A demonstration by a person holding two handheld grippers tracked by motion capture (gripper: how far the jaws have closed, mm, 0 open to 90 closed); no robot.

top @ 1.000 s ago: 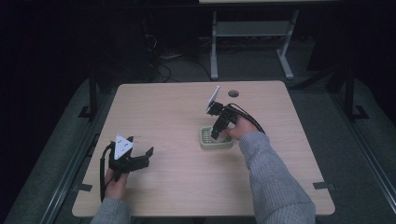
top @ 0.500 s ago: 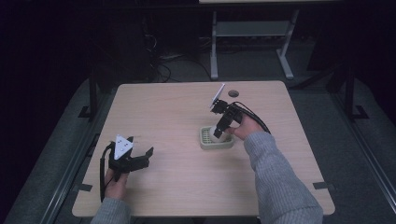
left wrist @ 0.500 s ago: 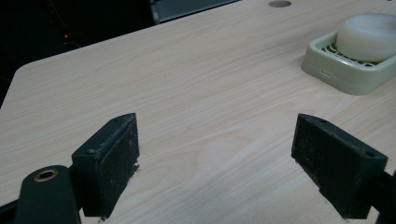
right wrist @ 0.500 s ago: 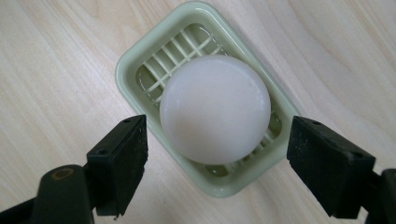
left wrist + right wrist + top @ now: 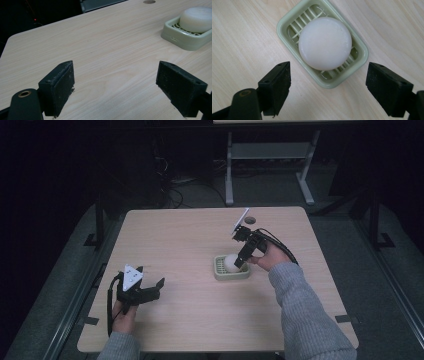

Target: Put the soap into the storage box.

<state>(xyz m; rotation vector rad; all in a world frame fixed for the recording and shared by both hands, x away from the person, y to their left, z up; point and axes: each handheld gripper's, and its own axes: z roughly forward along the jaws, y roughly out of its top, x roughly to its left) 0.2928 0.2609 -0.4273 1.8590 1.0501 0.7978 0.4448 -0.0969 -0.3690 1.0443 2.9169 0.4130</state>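
Note:
A round white soap bar (image 5: pixel 325 43) lies in a pale green slatted soap dish (image 5: pixel 359 59) on the wooden table; the soap (image 5: pixel 230 262) and the dish (image 5: pixel 220 274) sit right of the table's middle in the high view. My right gripper (image 5: pixel 241 261) hovers just above the dish, open, its jaws pointing down, nothing between them (image 5: pixel 327 92). My left gripper (image 5: pixel 151 290) rests low over the table near the front left, open and empty (image 5: pixel 115 90). From the left gripper view the dish (image 5: pixel 185 42) and soap (image 5: pixel 196 18) lie at the far right.
A small round hole (image 5: pixel 250 220) is set in the tabletop (image 5: pixel 185 240) near its far edge. Behind the table stands a metal frame (image 5: pixel 270 160) on a dark floor. Bare wood lies between the two grippers.
The right gripper has lifted and drawn back slightly from the dish, leaving the soap lying in it. The left gripper has stayed put.

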